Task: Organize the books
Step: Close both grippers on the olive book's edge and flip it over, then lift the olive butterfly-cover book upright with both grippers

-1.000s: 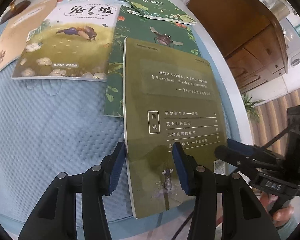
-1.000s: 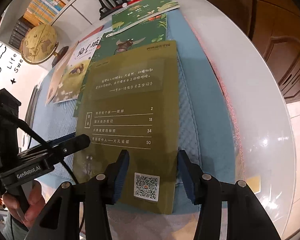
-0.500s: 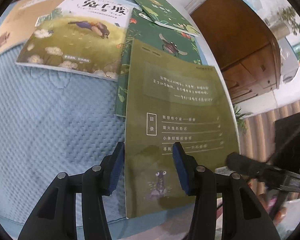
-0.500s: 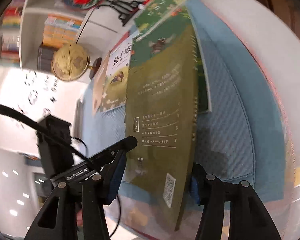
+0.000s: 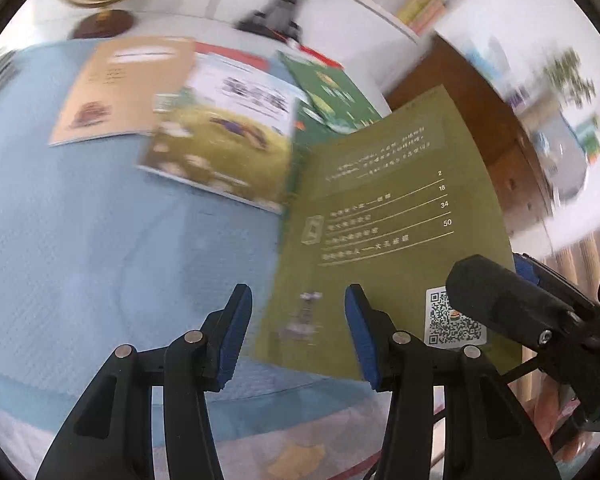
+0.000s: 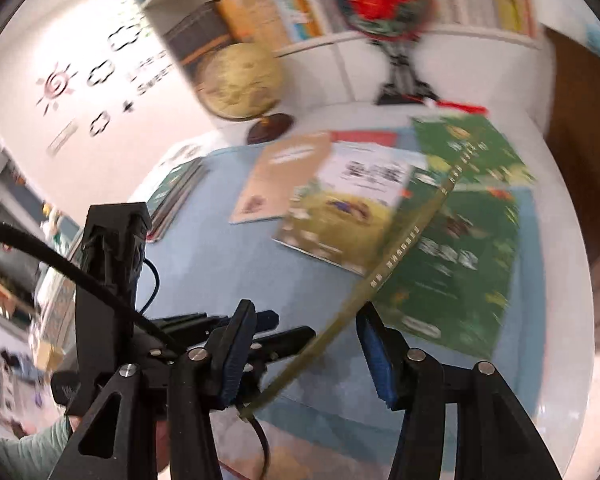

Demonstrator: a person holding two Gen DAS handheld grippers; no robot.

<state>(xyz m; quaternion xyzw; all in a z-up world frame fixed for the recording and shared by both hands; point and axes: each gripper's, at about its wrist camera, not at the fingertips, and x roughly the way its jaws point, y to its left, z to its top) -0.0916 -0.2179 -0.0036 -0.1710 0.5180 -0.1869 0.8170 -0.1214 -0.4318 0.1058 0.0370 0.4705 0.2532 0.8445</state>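
Both grippers tilt downward. The thin olive book [image 5: 384, 216] is lifted, bent, above the worktop's [image 6: 556, 240] right edge. Left gripper [image 5: 296, 332] and right gripper [image 6: 304, 352] fingers stand half apart; whether they pinch it I cannot tell.

olive book back cover [image 5: 384, 216]: page numbers 2, 18, 34, 50 | QR code [image 5: 452, 316] at 5 o'clock | other titles blurred

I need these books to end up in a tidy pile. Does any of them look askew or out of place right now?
Yes. The olive book is tilted up off the blue mat, with the right gripper around its lower edge, and it bows. The books behind lie fanned and overlapping, not squared.
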